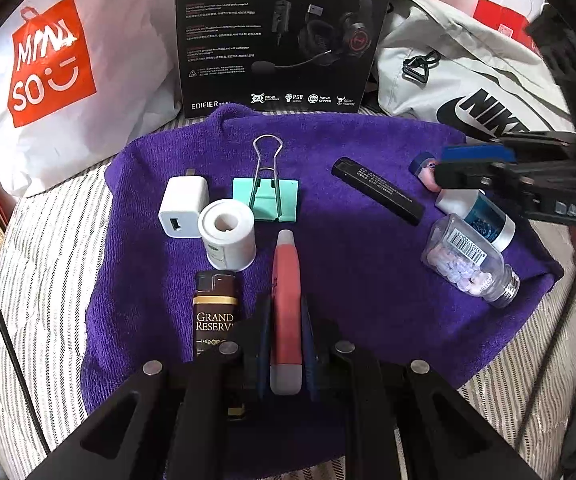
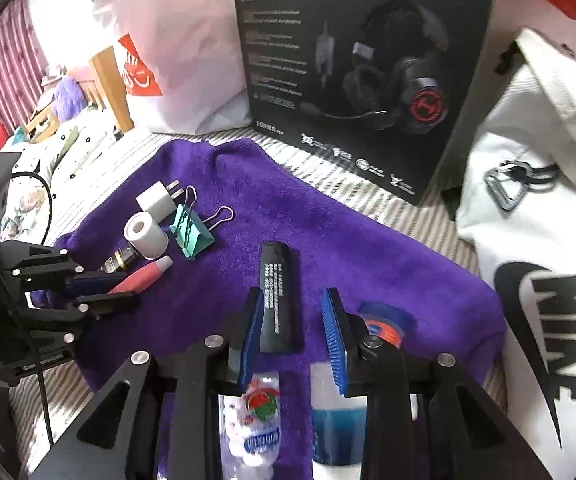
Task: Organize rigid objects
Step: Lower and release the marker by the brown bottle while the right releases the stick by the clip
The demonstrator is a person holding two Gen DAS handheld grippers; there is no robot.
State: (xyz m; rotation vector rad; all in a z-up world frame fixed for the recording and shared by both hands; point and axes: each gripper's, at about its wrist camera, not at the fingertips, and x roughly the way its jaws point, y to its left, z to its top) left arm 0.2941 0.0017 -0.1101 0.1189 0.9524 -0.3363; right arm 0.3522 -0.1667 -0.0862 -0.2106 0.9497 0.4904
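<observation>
While your left tongs [image 1: 285, 344] clamp the red pen [image 1: 286, 300], your right tongs [image 2: 294, 332] stand apart; set it beside the lighter [image 1: 214, 312].

On the purple towel [image 1: 368, 280] a white USB charger [image 1: 183, 212] is lying beside a white tape roll [image 1: 229, 240] that is standing on end; a mint binder clip [image 1: 269, 200] is sitting just behind them. A lighter [image 1: 214, 312] is lying near the roll. A red pen-like stick [image 1: 285, 312] is resting lengthwise, pinched between blue pads. A black bar [image 1: 378, 190] is lying diagonally, and a clear pill bottle [image 1: 468, 260] is lying on its side against a blue-labelled bottle [image 1: 484, 216]
</observation>
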